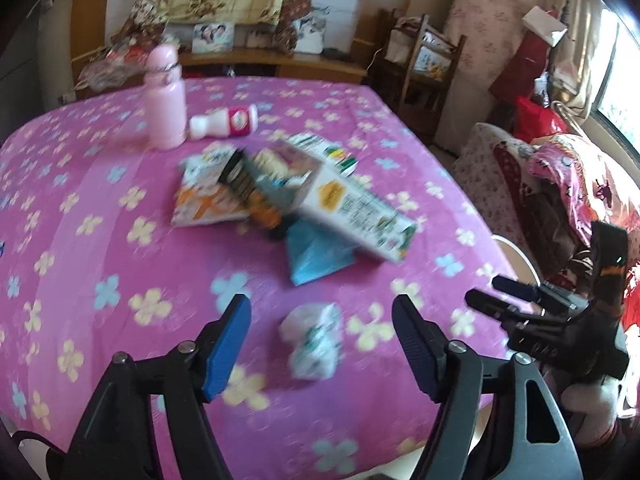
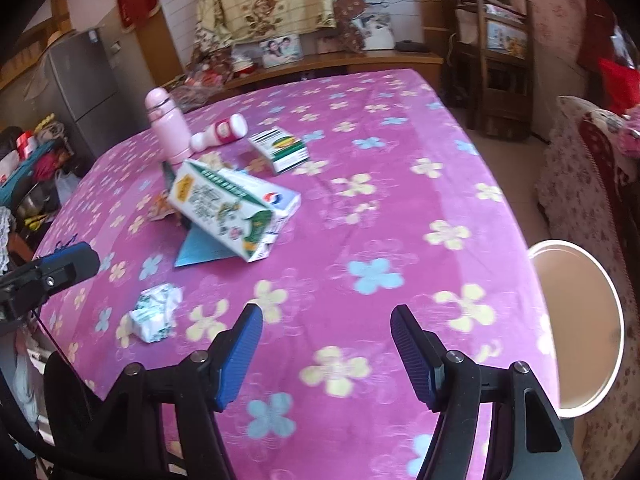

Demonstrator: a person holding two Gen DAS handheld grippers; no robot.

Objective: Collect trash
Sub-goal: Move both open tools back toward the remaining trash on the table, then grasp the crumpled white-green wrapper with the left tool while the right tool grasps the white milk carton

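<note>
Crumpled paper wad [image 1: 314, 344] lying on the pink flowered worktop [image 1: 100, 208], dead ahead of the left tool [image 1: 320, 344], framed right between its two blue pads and close in. Left tool spread wide, nothing held, pads clear of the wad on both sides. Looks like the pick-up approach on this piece.

Right tool [image 2: 326, 354] also parted wide and empty, over bare cloth, with the wad [image 2: 156, 312] off to its left and a bit forward. Left tool clearly the nearer one for this grab.

Wad roughly lumpy, slightly longer toward and away from the left tool, so the pads should meet its narrower sides; blur makes that hard to be sure of.

Beyond the wad from the left tool: a blue paper sheet [image 1: 316, 256], then a tipped milk carton [image 1: 352, 216] resting across it, then snack packets [image 1: 212, 196], a small white-and-red bottle [image 1: 224, 122] on its side and a pink flask [image 1: 166, 100] standing. All well apart from the wad. Open cloth all round it, near worktop edge just behind. White round bin rim [image 2: 576, 320] off the worktop's right side, probably the drop spot.
</note>
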